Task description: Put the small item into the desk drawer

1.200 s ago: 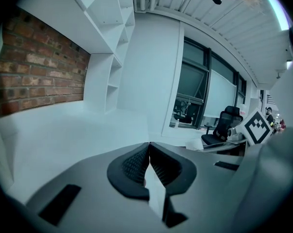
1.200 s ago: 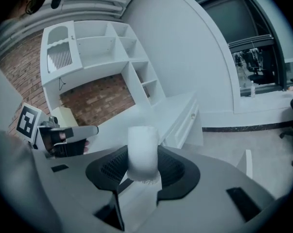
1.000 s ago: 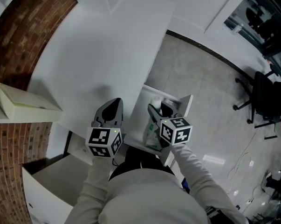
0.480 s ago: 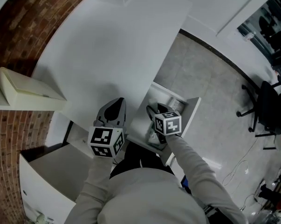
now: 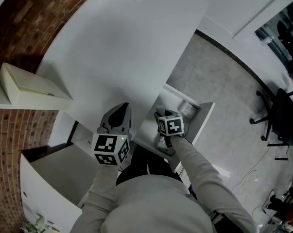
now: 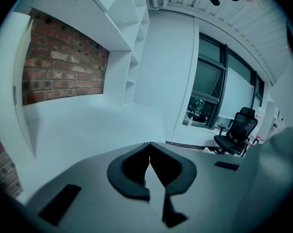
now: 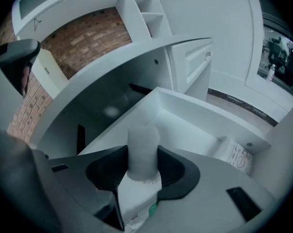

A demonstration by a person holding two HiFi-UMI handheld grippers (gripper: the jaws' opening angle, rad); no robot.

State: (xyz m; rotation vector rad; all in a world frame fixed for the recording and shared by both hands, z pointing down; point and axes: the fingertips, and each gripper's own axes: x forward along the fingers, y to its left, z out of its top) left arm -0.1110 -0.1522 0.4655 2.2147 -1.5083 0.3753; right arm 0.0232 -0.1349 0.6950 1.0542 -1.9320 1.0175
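Right gripper (image 5: 162,115) lower in drawer (image 7: 185,123), white frosted tube (image 7: 143,147)

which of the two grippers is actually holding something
The right gripper: its jaws clamp a small white item above the open drawer. The left gripper has its jaws shut together on nothing.

The head view looks steeply down from above the person's shoulders onto the white desk (image 5: 136,47) and the open drawer (image 5: 204,120). The left gripper view sits low over the desk, facing the windows. The right gripper view looks closely into the drawer. All three catch brick wall (image 5: 25,23), probably the same stretch.
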